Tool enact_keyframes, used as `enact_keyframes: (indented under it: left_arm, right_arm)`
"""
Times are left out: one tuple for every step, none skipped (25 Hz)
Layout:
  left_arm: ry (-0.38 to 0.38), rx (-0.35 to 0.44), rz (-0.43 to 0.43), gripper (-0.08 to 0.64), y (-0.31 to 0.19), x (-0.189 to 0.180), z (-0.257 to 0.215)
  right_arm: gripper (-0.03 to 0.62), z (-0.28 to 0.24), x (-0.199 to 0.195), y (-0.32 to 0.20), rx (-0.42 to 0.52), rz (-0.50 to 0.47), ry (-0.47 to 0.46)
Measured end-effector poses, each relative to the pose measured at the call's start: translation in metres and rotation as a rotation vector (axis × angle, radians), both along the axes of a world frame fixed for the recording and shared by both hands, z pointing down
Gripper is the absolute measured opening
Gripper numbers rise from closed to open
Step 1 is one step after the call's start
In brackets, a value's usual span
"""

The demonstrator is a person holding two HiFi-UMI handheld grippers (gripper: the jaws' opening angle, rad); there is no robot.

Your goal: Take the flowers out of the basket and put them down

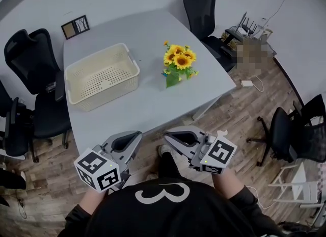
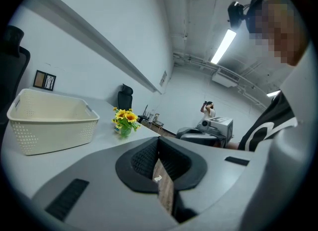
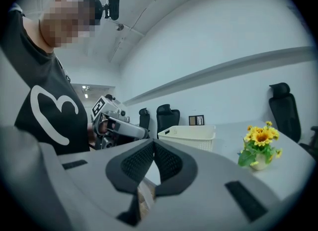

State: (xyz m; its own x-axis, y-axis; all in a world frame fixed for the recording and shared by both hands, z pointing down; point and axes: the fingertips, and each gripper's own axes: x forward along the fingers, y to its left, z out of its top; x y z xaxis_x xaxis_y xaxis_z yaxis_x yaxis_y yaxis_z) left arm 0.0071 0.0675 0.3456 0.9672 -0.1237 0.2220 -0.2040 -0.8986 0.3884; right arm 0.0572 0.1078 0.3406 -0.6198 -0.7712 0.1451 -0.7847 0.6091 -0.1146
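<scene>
Both level: left gripper (image 1: 135, 137), right gripper (image 1: 168, 136)

Lighting: even, cool and bright across all your views. Source: ceiling strip lights (image 2: 222, 46), blown out to white glare in your left gripper view. Shadows: faint and soft beneath the basket (image 1: 102, 75) and flowers (image 1: 179, 60) on the table (image 1: 153, 103). Optics: heavy fisheye bowing, dark vignetted corners. Focus: nearest foreground slightly soft.
</scene>
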Motion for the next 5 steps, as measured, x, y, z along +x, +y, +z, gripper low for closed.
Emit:
enact_keyframes:
  left_arm:
    - [-0.001,-0.002,0.000,0.012,-0.0008,0.0001,0.0008]
    - [-0.002,-0.004,0.000,0.012,-0.0012,0.0004,0.0016]
    - [-0.002,-0.005,0.000,0.012,-0.0014,0.0010,0.0023]
    - [-0.002,-0.005,0.000,0.012,-0.0014,0.0018,0.0029]
    - [-0.002,-0.005,0.000,0.012,-0.0013,0.0027,0.0034]
  right_arm:
    - [0.009,0.0004,0.0000,-0.0009,-0.001,0.000,-0.001]
    - [0.009,0.0008,0.0002,-0.0015,-0.001,0.001,-0.003]
    - [0.009,0.0014,0.0006,-0.0016,-0.001,0.001,-0.004]
    - [0.009,0.0021,0.0012,-0.0015,-0.002,0.001,-0.006]
    - [0.009,0.0028,0.0018,-0.0014,-0.002,0.001,-0.007]
